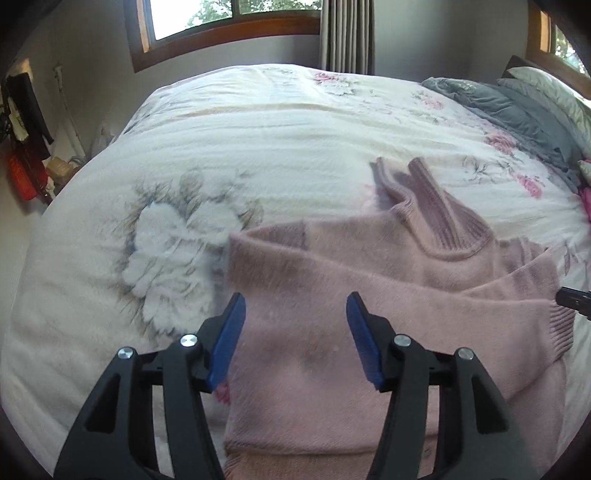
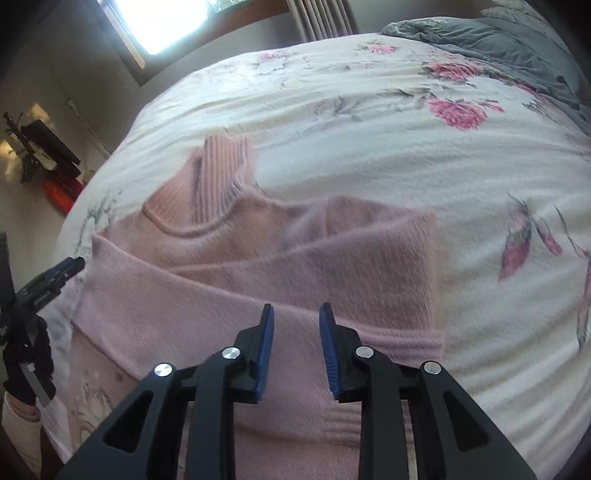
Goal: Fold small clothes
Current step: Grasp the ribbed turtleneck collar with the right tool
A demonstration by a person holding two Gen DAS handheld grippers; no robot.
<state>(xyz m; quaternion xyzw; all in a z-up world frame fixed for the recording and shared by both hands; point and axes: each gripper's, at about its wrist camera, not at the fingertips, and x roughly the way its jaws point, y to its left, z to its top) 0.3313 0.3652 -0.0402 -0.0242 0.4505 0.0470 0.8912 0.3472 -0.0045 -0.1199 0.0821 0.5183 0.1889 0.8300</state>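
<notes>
Where the bed (image 1: 258, 155) fills both views, its white fleece blanket printed with pink and grey flowers carries everything in reach. A grey quilt (image 1: 491, 107) is bunched at the far right end of the bed, with a pale pillow (image 1: 546, 88) behind it. Beyond the bed stand a wood-framed window (image 1: 221, 33) and a grey curtain (image 1: 347, 37); against the left wall sits a dark and red clutter too small to name. Nothing lies between either claw and the garment.

A pink knitted sweater (image 1: 332, 295) lies flat on the blanket, its ribbed turtleneck collar (image 1: 436, 199) pointing toward the window. Both sleeves are folded across the body, the upper one ending in a ribbed cuff (image 2: 413, 343) on the sweater's right side.

Left claw (image 1: 295, 328) hangs just above the sweater's left half, its blue-padded jaws spread wide and holding nothing; the garment's left edge runs just under the left pad. In the right wrist view it shows at the frame's left edge (image 2: 55, 277), beside the sweater's border, held by a dark-gloved hand (image 2: 26, 365).

Right claw (image 2: 297, 339) hovers over the folded sleeve near its cuff, jaws parted by a narrower gap, empty. Whether the tips touch the knit cannot be told.
</notes>
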